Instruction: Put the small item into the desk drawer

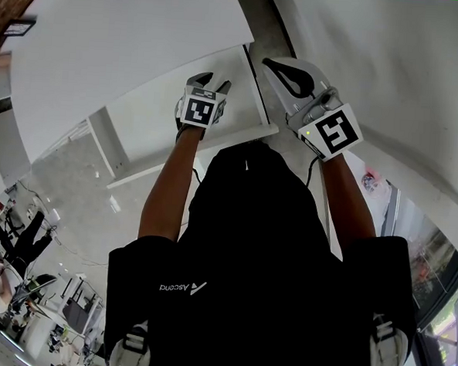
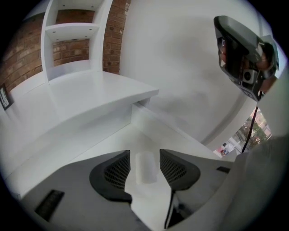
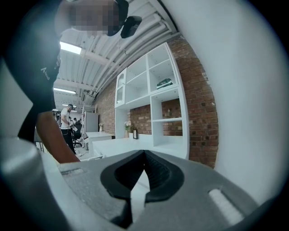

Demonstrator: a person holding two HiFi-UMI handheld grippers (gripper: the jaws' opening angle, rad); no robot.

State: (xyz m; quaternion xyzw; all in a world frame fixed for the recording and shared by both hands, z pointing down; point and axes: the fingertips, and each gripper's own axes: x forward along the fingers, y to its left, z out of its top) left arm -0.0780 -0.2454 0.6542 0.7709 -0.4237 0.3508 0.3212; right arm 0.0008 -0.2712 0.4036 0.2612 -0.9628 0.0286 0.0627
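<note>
My left gripper (image 1: pixel 206 84) hangs over the open white desk drawer (image 1: pixel 147 127), jaws spread wide. In the left gripper view a small white oblong item (image 2: pixel 145 169) lies on the drawer floor (image 2: pixel 113 144) between the two dark pads (image 2: pixel 118 171). It stands apart from both pads. My right gripper (image 1: pixel 269 63) is held higher, to the right of the drawer. Its tips meet in the right gripper view (image 3: pixel 144 153) with nothing between them. It also shows at the top right of the left gripper view (image 2: pixel 241 58).
The white desk top (image 1: pixel 106 47) lies left of the drawer, and a white wall (image 1: pixel 391 57) stands at the right. White shelving (image 3: pixel 149 94) on a brick wall (image 3: pixel 198 113) rises beyond the desk. People and office chairs (image 1: pixel 17 235) are far off on the floor.
</note>
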